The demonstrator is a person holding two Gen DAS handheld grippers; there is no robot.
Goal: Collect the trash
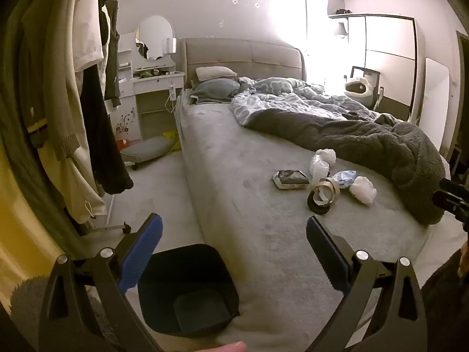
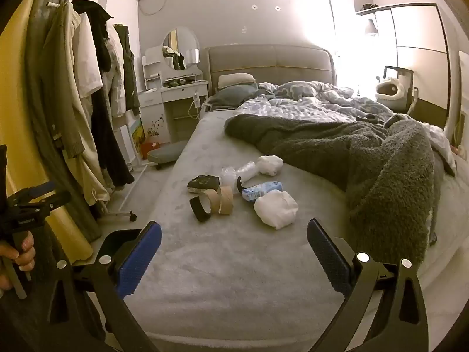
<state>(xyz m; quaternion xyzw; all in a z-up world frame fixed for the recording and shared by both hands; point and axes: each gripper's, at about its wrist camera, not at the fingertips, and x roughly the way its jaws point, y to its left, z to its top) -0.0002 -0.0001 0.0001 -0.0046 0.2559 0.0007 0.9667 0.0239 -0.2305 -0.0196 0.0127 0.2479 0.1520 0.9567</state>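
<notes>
Both grippers stand fully spread with nothing between their blue pads. Left gripper (image 1: 234,234) is angled downward over the near corner of the bed (image 1: 263,249); a dark, empty bin (image 1: 187,290) sits directly below and between its fingers, against the side of the mattress. Ahead and to the right of this gripper, well apart from its fingertips, the trash lies in a loose cluster on the grey bed cover. Right gripper (image 2: 234,234) is also angled downward, over the foot of the bed, with the same cluster straight ahead of its fingers and clear of them. Nearest, ahead and slightly right, lies a white crumpled wad (image 2: 276,209). Just beyond it lies a blue-and-white packet (image 2: 262,190). Ahead and slightly left stand brown tape rolls (image 2: 221,200), with a black strap loop (image 2: 200,209) touching their left side. Farther ahead lie a dark flattened box (image 2: 203,183), a clear plastic wrapper (image 2: 240,173) and a second white wad (image 2: 270,165). A grey blanket (image 2: 381,176) is bunched ahead and to the right. At the far left of the right wrist view, a hand (image 2: 17,255) grips the handle of the left gripper.
</notes>
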